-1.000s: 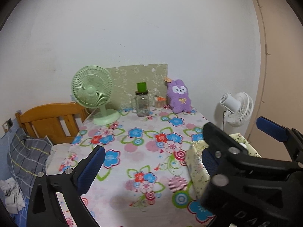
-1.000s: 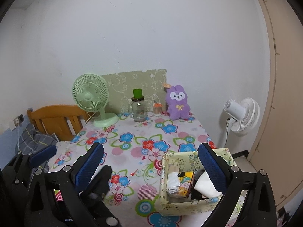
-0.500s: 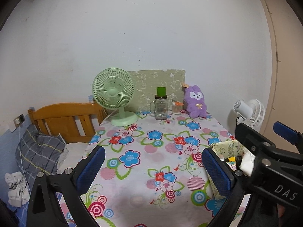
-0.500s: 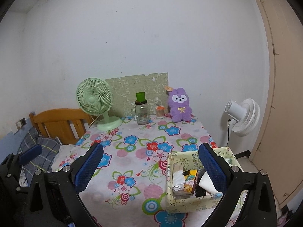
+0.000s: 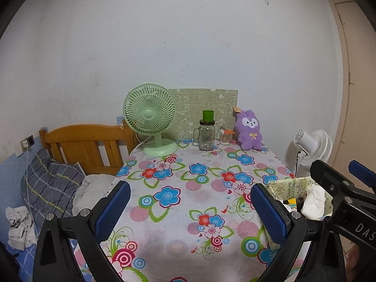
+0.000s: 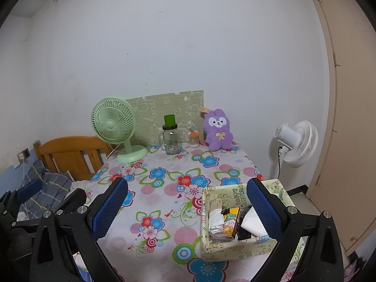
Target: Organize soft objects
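The purple plush bunny (image 6: pixel 218 130) sits upright at the far edge of the tabletop (image 6: pixel 169 185), well beyond both pairs of jaws, against the wall and just right of a small jar with an orange lid (image 6: pixel 193 138). Left of that jar stand a glass mug jar with a green cap (image 6: pixel 171 138) and a green desk fan (image 6: pixel 114 123).

Near the right gripper (image 6: pixel 186 208), partly behind its right finger, stands a patterned fabric storage box (image 6: pixel 225 249) holding white tissue or paper packets, a yellow carton and some dark items that are too small to name.

The right gripper's jaws are spread wide and hold nothing. The left gripper (image 5: pixel 190 210) is likewise wide open and empty, above the flowered cloth, with the box to its right.
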### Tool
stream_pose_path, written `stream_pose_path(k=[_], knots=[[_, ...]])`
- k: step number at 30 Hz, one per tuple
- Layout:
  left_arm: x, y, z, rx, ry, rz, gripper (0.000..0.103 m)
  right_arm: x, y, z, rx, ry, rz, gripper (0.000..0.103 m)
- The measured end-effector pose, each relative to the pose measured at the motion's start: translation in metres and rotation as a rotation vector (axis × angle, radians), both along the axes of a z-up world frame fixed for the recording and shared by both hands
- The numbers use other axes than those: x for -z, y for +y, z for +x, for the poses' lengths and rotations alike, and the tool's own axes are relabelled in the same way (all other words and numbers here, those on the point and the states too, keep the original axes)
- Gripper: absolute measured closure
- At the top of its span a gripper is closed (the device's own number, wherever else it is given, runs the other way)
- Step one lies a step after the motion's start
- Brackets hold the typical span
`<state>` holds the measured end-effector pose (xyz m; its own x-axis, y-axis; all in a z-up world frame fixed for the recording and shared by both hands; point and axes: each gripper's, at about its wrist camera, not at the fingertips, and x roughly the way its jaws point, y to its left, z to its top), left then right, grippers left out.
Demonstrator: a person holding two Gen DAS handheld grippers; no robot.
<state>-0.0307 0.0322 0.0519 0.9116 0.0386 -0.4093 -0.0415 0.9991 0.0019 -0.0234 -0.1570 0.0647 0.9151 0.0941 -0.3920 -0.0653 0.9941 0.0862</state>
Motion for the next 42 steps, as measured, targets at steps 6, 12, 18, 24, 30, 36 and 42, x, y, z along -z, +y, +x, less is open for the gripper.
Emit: stream_pose_path(k=[6, 12, 18, 24, 30, 36, 42], knots=[[0.0000, 0.0020, -0.0004, -0.003, 0.002, -0.001, 0.000, 0.0002, 0.0002, 0.0003, -0.001, 0.000, 0.000, 0.001], [-0.0003, 0.0048, 0.0000, -0.012, 0.001, -0.003, 0.000, -0.0003, 0.0008, -0.0001, 0.000, 0.000, 0.001, 0.000], [-0.0014, 0.0070, 0.0008, -0.011, -0.001, -0.003, 0.000, -0.0003, 0.0011, -0.0007, 0.002, 0.000, 0.000, 0.000], [-0.0013, 0.0069, 0.0006, -0.011, -0.002, -0.003, 0.000, 0.0000, 0.0006, -0.0016, 0.002, 0.001, 0.001, 0.000], [-0.0013, 0.0070, 0.0006, -0.011, -0.002, -0.003, 0.000, 0.0001, 0.0004, -0.0011, 0.002, 0.002, 0.000, 0.000], [-0.0012, 0.0067, 0.0004, -0.011, -0.002, -0.003, 0.000, 0.0002, -0.0003, -0.0019, 0.002, 0.002, 0.001, 0.000], [-0.0011, 0.0070, 0.0003, -0.012, -0.001, -0.003, 0.000, 0.0001, -0.0003, -0.0020, 0.002, 0.002, 0.002, 0.000]])
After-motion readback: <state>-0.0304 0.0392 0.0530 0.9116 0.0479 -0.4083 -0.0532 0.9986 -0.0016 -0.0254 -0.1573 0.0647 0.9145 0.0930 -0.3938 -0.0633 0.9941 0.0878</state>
